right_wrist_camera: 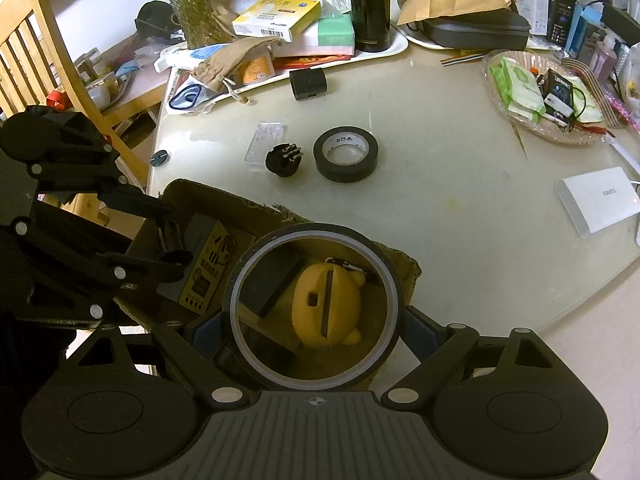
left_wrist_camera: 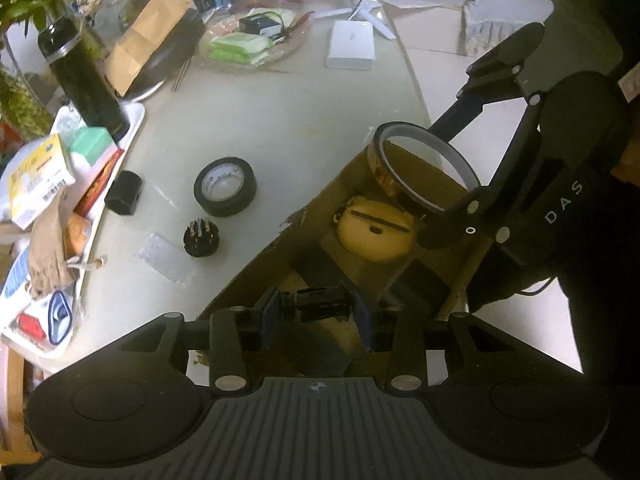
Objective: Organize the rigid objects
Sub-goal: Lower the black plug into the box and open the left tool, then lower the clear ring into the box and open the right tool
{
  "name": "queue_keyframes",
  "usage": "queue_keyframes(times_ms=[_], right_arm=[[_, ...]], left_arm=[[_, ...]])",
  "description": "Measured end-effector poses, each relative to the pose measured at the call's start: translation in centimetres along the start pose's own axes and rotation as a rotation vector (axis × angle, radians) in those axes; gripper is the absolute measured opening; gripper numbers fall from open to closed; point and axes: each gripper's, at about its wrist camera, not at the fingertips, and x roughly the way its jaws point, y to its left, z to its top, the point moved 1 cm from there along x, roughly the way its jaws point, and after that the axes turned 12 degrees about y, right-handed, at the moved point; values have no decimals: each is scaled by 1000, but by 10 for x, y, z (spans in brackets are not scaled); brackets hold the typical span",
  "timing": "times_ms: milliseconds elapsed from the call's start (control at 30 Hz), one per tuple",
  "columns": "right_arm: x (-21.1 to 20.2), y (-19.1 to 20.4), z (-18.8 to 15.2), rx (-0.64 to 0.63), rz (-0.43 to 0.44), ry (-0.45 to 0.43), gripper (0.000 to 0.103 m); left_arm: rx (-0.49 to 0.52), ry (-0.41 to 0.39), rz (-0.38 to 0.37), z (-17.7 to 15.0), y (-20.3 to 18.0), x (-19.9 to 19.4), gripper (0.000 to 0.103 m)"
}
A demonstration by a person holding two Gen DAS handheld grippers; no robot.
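Over the cardboard box (left_wrist_camera: 352, 184), the left gripper (left_wrist_camera: 316, 312) clamps a small black part (left_wrist_camera: 316, 304) crosswise, while the right gripper (right_wrist_camera: 316, 336), jaws wide, holds the amber tape ring (right_wrist_camera: 316, 306) flat above the box.

- The large tape ring (right_wrist_camera: 314, 306) hides the right gripper's (right_wrist_camera: 314, 336) pads.
- The cardboard box's (right_wrist_camera: 224, 200) floor lies mostly covered.
- The yellow packet's (left_wrist_camera: 38, 176) print is unreadable.

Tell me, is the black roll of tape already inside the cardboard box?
No, the black roll of tape lies flat on the table, clear of the cardboard box and beside a small black plug.
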Motion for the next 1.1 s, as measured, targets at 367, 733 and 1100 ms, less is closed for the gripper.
queue_keyframes(times_ms=[367,733,1100], right_arm=[[3,1,-2,-6,5,7,91],[5,11,5,-25,14,17,91],[11,21,15,-34,13,14,103]], left_arm=[[-66,-21,0,-11,6,-3,57],[-155,-65,5,-23,17,-10,57],[-231,-101,36,-35,26,-14,57]])
